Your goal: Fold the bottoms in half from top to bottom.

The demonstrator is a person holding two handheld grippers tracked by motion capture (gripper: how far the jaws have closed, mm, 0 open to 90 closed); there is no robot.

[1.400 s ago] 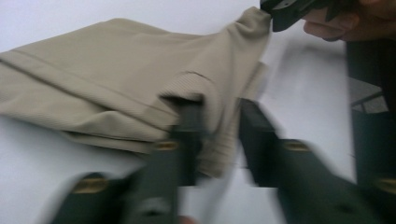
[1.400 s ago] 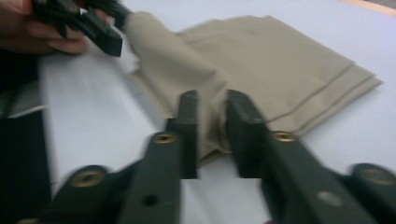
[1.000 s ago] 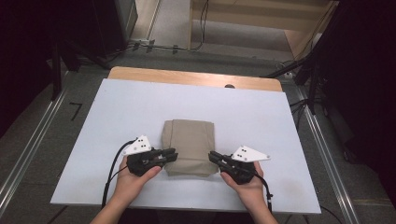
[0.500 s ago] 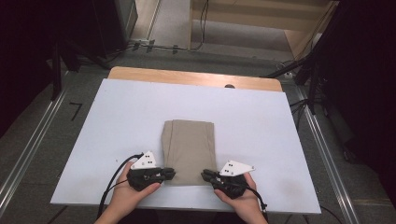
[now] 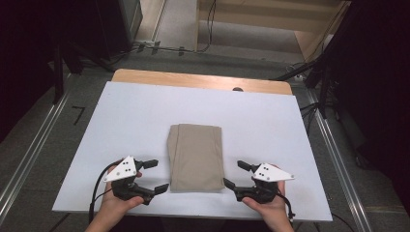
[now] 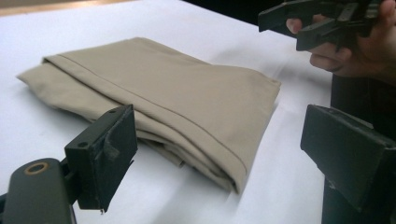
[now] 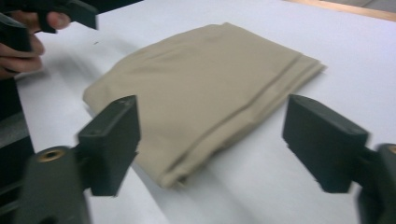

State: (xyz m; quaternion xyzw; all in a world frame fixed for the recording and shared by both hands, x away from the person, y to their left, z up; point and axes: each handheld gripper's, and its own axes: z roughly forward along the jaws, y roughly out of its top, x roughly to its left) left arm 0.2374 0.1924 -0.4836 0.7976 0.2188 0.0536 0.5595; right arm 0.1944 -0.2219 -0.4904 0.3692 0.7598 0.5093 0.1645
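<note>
A folded khaki garment (image 5: 196, 158) lay flat on the white table (image 5: 145, 111), nearer the front edge than the back and roughly midway between the left and right edges. What sort of garment it was could not be made out; a stitched seam ran along one folded side, and its stacked layers showed at the fold in the left gripper view (image 6: 154, 98).

The left gripper (image 5: 153, 175) sat by the front edge, just left of the garment's front left corner. Its jaws had just been opening and stood wide apart, with nothing pressed between them; in its own view the cloth lay beyond the pads, not touching them. The hand (image 5: 116, 203) holding it was cut off by the bottom of the high view.

The right gripper (image 5: 236, 175) sat by the front edge, just right of the garment's front right corner. Its jaws had likewise just been opening and stood wide apart, clear of the cloth. Its own view was slightly blurred, so the garment's nearest corner (image 7: 205, 88) was soft in outline. The right hand (image 5: 266, 205) was also partly cut off.

A wooden strip (image 5: 203, 79) showed along the table's back edge, with a small dark thing (image 5: 237, 89) on it too small to identify.
</note>
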